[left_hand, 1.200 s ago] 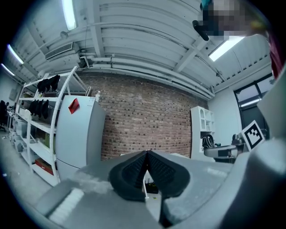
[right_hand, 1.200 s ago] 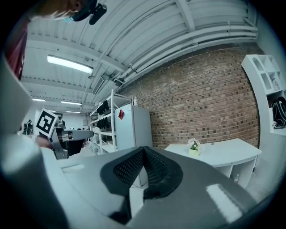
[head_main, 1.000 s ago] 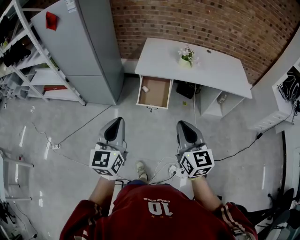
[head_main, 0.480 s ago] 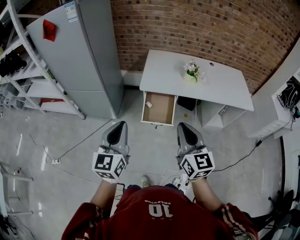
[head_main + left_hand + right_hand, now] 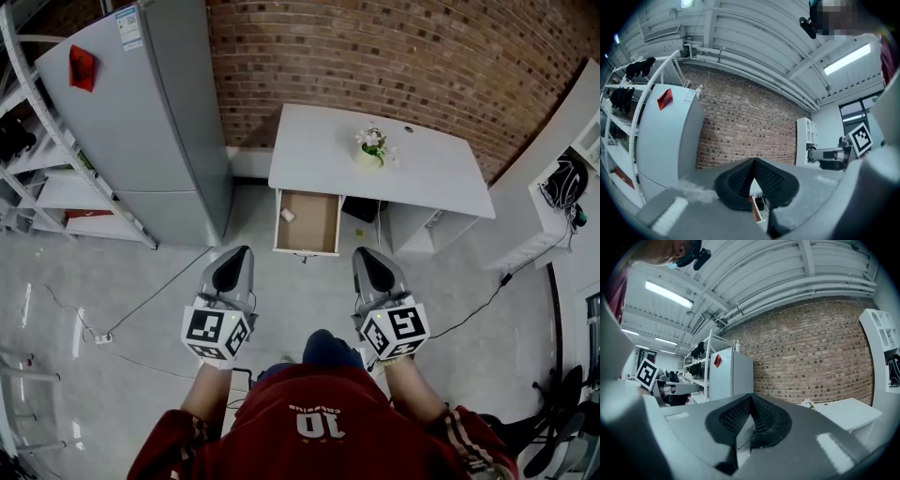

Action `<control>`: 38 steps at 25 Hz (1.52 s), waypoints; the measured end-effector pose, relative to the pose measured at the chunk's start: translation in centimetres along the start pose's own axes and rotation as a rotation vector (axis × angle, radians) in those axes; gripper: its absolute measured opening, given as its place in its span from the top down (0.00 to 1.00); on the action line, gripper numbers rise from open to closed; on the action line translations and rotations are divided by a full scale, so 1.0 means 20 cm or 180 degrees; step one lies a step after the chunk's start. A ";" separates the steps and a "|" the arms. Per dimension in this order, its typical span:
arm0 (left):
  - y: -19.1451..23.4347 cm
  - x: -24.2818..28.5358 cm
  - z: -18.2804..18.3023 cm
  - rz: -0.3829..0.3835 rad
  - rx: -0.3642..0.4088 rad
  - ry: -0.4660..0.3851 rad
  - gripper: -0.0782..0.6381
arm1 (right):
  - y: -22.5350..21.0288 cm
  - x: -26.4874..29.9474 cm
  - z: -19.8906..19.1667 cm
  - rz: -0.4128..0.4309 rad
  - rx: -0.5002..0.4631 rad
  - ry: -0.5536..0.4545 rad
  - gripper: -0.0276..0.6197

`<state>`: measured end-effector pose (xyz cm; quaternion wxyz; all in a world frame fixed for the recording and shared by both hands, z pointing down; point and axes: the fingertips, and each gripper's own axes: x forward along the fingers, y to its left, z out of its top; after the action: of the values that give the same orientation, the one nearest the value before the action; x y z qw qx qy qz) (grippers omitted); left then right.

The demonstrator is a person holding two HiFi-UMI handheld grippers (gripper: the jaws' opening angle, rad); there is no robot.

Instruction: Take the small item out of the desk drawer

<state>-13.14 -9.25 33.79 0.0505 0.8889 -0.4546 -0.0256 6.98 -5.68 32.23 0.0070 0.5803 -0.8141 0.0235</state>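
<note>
Red jersey (image 5: pixel 314 412), white numerals, striped sleeves (image 5: pixel 466 433); grey left claw (image 5: pixel 238 250) and right claw (image 5: pixel 364 251) bear black-and-white marker cubes (image 5: pixel 214 333).

Rough red brick wall (image 5: pixel 394 56) behind smooth, matt white bench (image 5: pixel 319 150); bare brown wood-look drawer (image 5: pixel 314 220) under bench; faintly glossy grey floor (image 5: pixel 141 281) before bench.

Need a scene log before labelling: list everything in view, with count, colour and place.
rectangular white desk: one, white, against red brick wall
open wooden desk drawer: one, brown, under desk's left end
small white item: one, white, inside drawer, left side
potted flowers: one, white, on desk
tall metal refrigerator: one, grey, left of desk
open shelving rack: one, white, far left
left gripper, right gripper: two, grey, fingers shut, empty, short of drawer
person's jersey: one, red, bottom
</note>
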 end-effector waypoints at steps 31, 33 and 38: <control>0.22 0.56 -0.05 0.0054 0.0184 -0.0017 0.89 | -0.21 0.69 -0.09 0.0542 -0.0095 -0.0192 0.96; 0.24 0.63 -0.05 0.0057 0.0208 -0.0018 0.89 | -0.25 0.75 -0.10 0.0546 -0.0096 -0.0194 0.96; 0.28 0.73 -0.02 0.0069 0.0212 -0.0037 0.89 | -0.27 0.87 -0.09 0.0690 -0.0124 -0.0181 0.87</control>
<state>-9.01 -24.37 34.92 0.0184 0.8850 -0.4650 -0.0151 6.43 -23.81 34.97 -0.0075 0.4890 -0.8722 -0.0081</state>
